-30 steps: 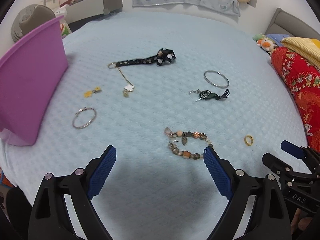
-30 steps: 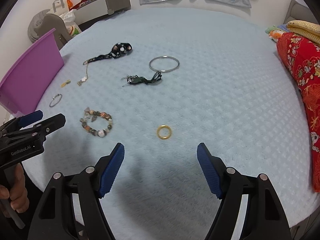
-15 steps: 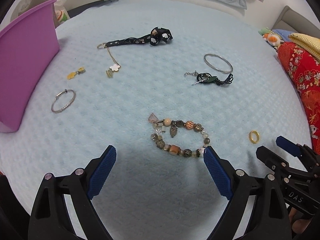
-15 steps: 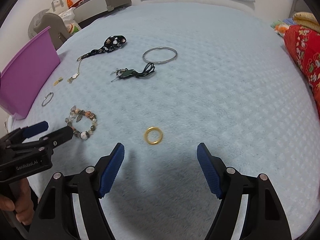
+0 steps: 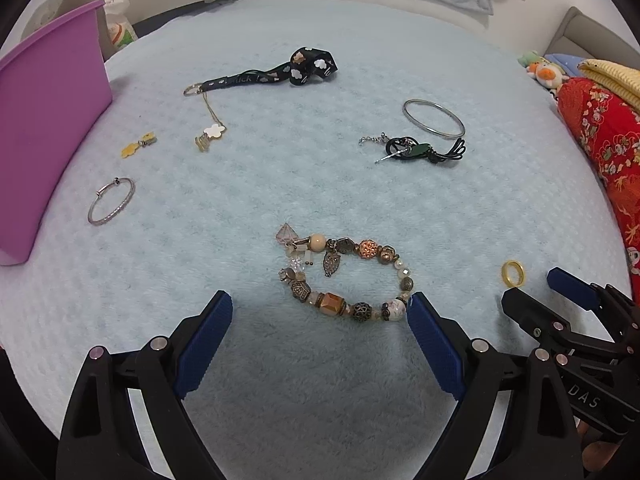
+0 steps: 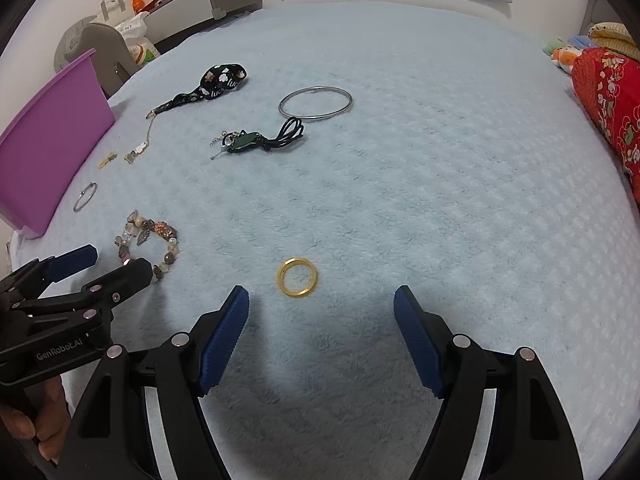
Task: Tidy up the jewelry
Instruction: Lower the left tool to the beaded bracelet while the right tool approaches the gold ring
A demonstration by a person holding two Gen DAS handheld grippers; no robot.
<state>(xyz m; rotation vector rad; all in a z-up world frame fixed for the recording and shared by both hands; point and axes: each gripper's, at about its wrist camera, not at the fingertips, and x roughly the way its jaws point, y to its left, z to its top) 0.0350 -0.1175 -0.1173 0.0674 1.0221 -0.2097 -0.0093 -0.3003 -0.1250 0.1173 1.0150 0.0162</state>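
Jewelry lies scattered on a light blue blanket. A beaded charm bracelet (image 5: 344,276) lies just ahead of my open left gripper (image 5: 320,312), its near edge by the right fingertip. A gold ring (image 6: 297,277) lies just ahead of my open right gripper (image 6: 321,308), left of centre; it also shows in the left wrist view (image 5: 513,273). Farther off lie a large silver bangle (image 5: 433,117), a green pendant on black cord (image 5: 420,150), a black patterned strap (image 5: 276,72), a flower pendant chain (image 5: 211,130), yellow earrings (image 5: 138,145) and a thin silver bracelet (image 5: 112,206).
A purple bin (image 5: 44,132) stands on the blanket's left edge. A red patterned quilt (image 5: 604,152) and soft toys (image 5: 542,72) lie at the right. Shelves and bags (image 6: 132,36) stand beyond the bed at the back left.
Both grippers have moved forward and down toward the blanket. The beaded bracelet and the gold ring now lie closer to their fingertips. Nothing was grasped.
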